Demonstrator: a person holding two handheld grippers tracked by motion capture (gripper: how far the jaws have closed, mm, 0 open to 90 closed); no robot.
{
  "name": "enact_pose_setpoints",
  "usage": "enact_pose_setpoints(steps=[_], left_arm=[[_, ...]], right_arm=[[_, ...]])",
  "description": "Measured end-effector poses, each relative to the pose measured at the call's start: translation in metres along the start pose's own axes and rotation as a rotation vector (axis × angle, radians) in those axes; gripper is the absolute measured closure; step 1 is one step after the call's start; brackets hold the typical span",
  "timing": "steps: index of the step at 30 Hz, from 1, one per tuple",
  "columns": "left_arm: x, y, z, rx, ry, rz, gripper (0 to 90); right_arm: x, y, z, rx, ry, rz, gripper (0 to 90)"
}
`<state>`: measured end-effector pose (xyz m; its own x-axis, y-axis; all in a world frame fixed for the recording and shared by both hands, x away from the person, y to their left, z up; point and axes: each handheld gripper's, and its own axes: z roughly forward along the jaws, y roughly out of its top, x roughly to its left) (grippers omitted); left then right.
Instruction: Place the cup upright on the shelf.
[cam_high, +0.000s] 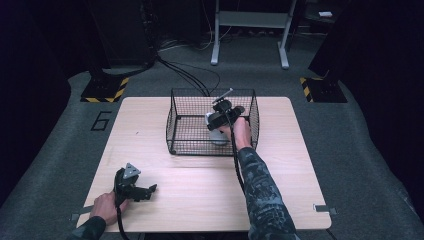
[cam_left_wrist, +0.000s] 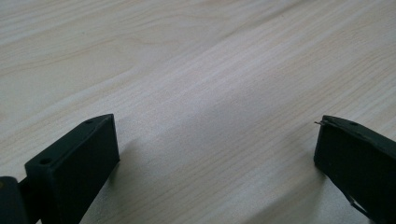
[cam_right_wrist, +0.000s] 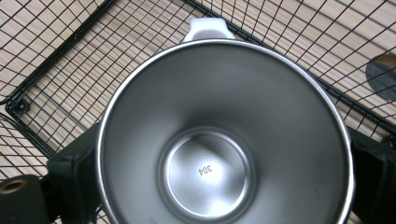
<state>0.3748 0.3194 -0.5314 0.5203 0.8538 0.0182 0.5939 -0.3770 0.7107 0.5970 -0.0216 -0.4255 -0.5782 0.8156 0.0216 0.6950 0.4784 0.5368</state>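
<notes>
My right hand-held gripper (cam_right_wrist: 224, 186) down inside wire basket (cam_high: 176, 120), jaws clamped on either side of steel cup (cam_right_wrist: 224, 135). Cup upright, round, brushed silver inside, bright rim, "304" stamped on flat bottom, white handle (cam_right_wrist: 208, 27) on far side. Cup sits within basket, toward its right half. My left hand-held gripper (cam_left_wrist: 217, 154) rests on bare wooden worktop (cam_high: 200, 190) near front-left corner, jaws wide apart, nothing between.

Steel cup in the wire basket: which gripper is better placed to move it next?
Right. The right gripper is inside the wire basket with its jaws on either side of the steel cup. The left gripper rests open on the table, near its front edge, apart from the basket.
</notes>
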Motion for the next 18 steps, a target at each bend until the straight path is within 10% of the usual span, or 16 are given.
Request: enact_pose_setpoints(steps=[18], left_arm=[[0.0,0.0,0.0,-0.003,0.003,0.001,0.0]], right_arm=[[0.005,-0.002,-0.017,-0.025,-0.002,0.001,0.0]])
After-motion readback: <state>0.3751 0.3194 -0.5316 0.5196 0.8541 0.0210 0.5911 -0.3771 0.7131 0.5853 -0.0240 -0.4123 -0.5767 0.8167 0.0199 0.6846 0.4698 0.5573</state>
